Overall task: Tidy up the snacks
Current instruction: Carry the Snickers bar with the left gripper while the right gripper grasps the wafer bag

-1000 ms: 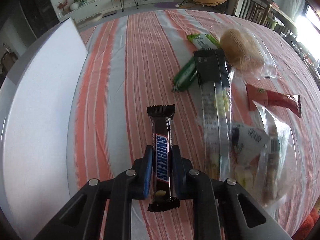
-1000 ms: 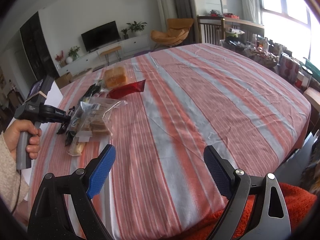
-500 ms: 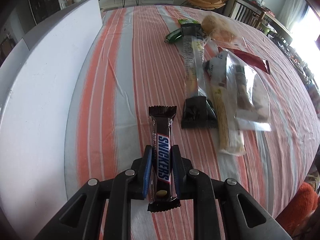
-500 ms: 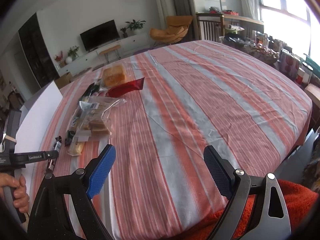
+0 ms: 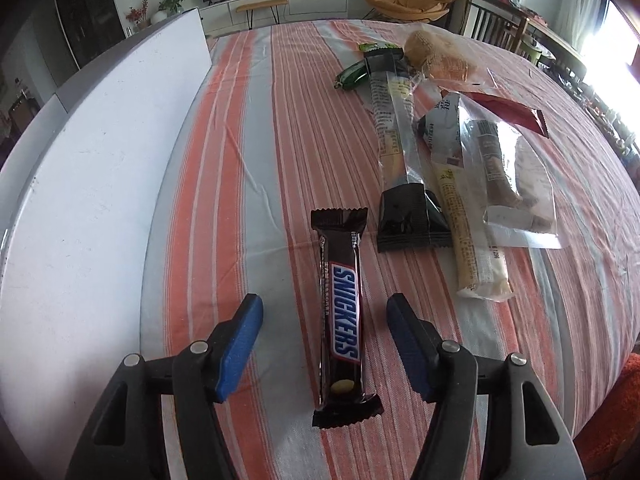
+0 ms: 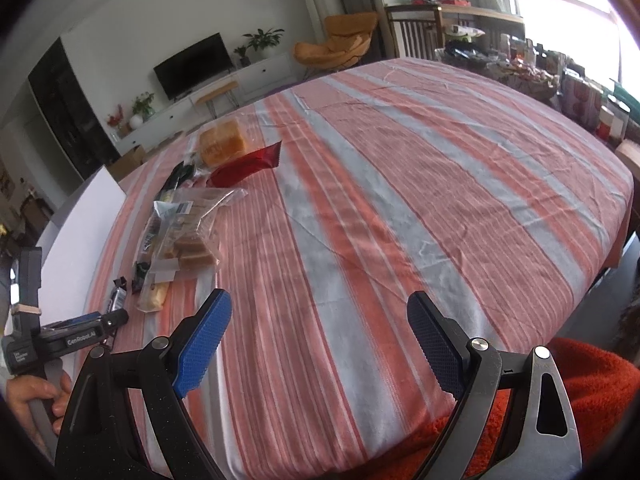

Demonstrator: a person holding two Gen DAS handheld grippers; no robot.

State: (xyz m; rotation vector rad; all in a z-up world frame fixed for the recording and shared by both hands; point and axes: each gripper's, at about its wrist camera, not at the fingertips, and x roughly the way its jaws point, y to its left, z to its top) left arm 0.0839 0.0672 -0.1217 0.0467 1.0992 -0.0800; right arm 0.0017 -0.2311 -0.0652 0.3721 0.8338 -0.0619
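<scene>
A brown Snickers bar (image 5: pixel 342 312) lies flat on the striped tablecloth (image 5: pixel 256 128), between the blue pads of my left gripper (image 5: pixel 322 344). Its jaws are opening and the pads stand clear of the bar on both sides. To the right lies a row of snacks: a long black-ended packet (image 5: pixel 400 152), a yellow stick pack (image 5: pixel 468 236), a clear bag of cakes (image 5: pixel 508 176), a red pouch (image 5: pixel 516 114), a bread bag (image 5: pixel 436 56) and green packets (image 5: pixel 354 74). My right gripper (image 6: pixel 316 340) hangs open over bare cloth, holding nothing; the Snickers bar (image 6: pixel 117 298) shows small at its left.
A white board (image 5: pixel 92 184) lies along the table's left side. A hand (image 6: pixel 34 396) holds the left gripper's handle at the lower left of the right wrist view. An orange-red cushion (image 6: pixel 580 380) sits at the table's near edge. Chairs and a cluttered side table stand beyond.
The left gripper carried the Snickers bar toward the near end of the snack row, then opened its jaws; the bar now lies free on the cloth. The right gripper stayed put.
</scene>
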